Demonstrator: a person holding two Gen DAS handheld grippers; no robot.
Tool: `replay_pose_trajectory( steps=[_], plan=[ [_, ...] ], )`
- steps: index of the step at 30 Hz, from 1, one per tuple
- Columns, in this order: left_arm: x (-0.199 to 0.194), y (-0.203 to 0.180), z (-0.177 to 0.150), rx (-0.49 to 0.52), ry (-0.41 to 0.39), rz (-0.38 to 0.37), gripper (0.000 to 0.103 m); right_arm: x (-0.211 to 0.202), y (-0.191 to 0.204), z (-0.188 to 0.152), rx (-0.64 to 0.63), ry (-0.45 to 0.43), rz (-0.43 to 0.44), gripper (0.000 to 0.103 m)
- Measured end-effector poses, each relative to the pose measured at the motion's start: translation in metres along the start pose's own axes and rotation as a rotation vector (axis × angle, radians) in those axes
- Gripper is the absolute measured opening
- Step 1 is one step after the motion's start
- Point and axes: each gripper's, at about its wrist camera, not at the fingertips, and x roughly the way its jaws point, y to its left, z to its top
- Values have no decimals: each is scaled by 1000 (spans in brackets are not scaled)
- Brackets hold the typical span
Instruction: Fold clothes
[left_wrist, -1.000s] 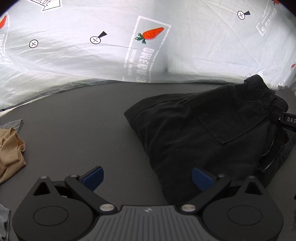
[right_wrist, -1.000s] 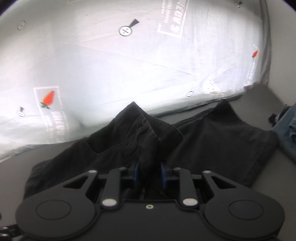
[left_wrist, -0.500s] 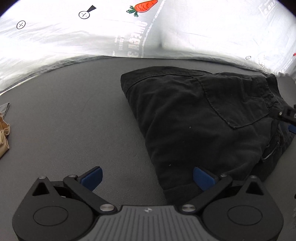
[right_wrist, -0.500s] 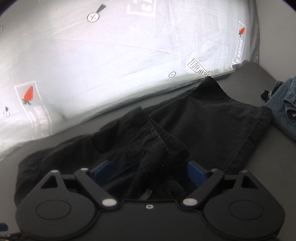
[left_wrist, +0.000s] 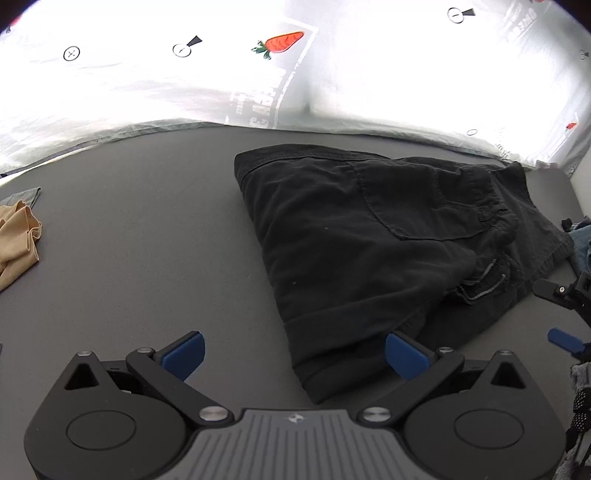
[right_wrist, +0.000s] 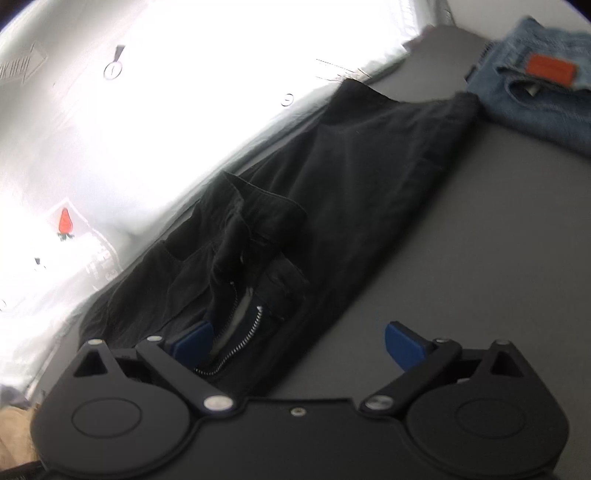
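Black shorts lie folded on worktop; left gripper and right gripper both wide open, empty, clear for regrasp.

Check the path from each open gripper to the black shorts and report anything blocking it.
Nothing visible blocks either. The left gripper is open right at the near hem of the black shorts; the right gripper is open over the zipper.
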Motion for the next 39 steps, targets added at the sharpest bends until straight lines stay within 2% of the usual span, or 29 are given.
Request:
replay_pose_trajectory(
  steps=[3,5,8,12,18,20,24,27,32,37,39],
  plan=[
    [-16,-14,-10,-22,-71,-69,103,-19,-39,-9,193,-19,89,101],
    [-22,-25,-13,-52,-107,-111,103,-28,-62,-8,269,-31,155,101],
    [-20,-48,-10,-96,-134,-103,103,-34,-84,6,261,-31,180,103],
    [-5,-80,5,-115,-144,-77,103,-34,-108,29,236,-49,171,103],
    [28,-121,40,-93,-169,-97,103,-3,-144,80,249,-74,147,103],
    [44,-135,59,-52,-164,-95,102,15,-152,101,263,-74,148,102],
    [80,-162,96,19,-134,-89,102,51,-164,138,268,-109,91,97],
    [107,-183,117,82,-113,-100,103,72,-166,160,239,-147,95,96],
    [159,-214,131,200,-52,-78,103,102,-160,183,153,-186,106,95],
    [202,-223,137,196,22,-28,103,129,-160,205,158,-188,157,95],
    [213,-228,137,214,16,5,103,136,-164,215,189,-185,184,95]
  ],
)
